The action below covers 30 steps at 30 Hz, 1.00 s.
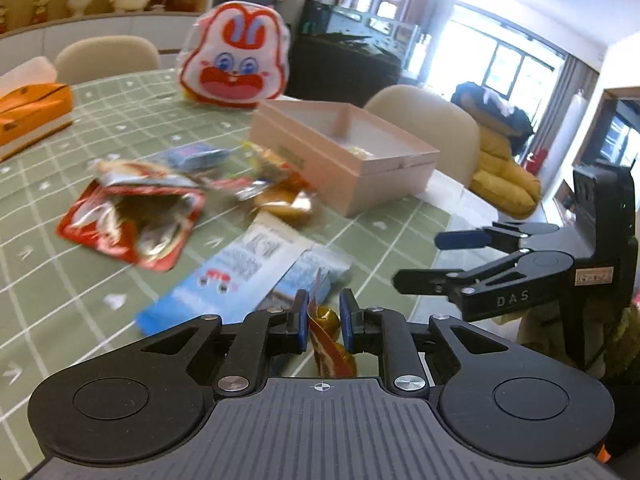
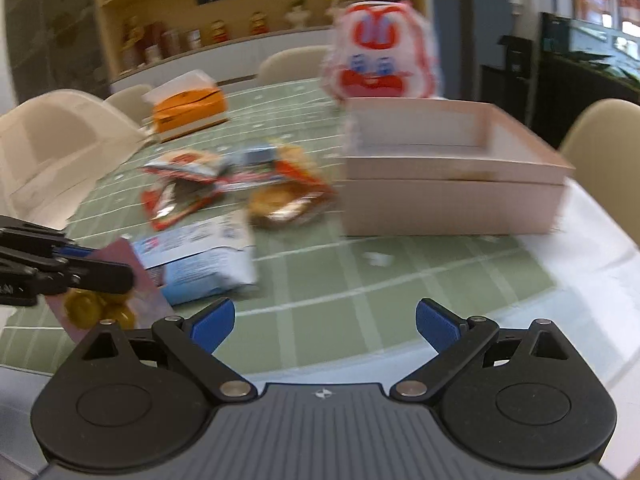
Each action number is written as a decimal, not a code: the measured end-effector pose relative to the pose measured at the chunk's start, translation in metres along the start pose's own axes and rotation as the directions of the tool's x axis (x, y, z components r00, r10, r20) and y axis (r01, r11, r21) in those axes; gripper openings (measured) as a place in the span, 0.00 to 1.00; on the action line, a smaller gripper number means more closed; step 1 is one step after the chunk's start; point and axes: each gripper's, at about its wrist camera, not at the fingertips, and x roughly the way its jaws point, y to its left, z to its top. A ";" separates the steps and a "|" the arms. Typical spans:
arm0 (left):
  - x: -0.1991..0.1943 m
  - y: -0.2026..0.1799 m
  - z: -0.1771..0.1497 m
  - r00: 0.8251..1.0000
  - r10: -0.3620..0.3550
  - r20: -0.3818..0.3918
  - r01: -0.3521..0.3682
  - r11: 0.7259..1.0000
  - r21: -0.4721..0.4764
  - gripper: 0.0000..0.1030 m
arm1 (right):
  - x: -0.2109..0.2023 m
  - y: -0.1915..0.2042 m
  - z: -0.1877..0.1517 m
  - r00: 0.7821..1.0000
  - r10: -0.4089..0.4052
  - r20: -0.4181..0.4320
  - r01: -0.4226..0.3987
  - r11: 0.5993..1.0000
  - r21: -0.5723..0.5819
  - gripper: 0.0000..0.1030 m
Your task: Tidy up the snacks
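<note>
The left gripper's fingers (image 1: 298, 320) are clamped on a gold-sweet packet (image 1: 329, 338); the right gripper (image 2: 325, 322) is spread, empty. Ahead, the pink box (image 1: 362, 176) is nearly bare; several snack packets (image 1: 132, 220) remain unsorted.

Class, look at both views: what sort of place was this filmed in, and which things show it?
Most likely a home dining room: a table under a green checked cloth, padded dining chairs around it, and a wall shelf of figurines.
</note>
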 end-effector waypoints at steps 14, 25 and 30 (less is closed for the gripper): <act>-0.046 0.050 -0.026 0.997 0.043 0.057 -0.037 0.994 -0.101 0.20 | 0.076 0.099 0.065 0.991 0.118 -0.054 -0.125 0.983 -0.134 0.93; -0.059 0.076 -0.031 0.993 0.085 0.078 -0.068 0.977 -0.200 0.21 | 0.123 0.121 0.089 0.958 0.210 -0.195 -0.232 0.968 -0.095 0.42; -0.059 0.083 -0.032 0.992 0.099 0.078 -0.079 0.970 -0.232 0.21 | 0.094 0.115 0.068 0.947 0.245 -0.209 -0.269 0.958 -0.095 0.42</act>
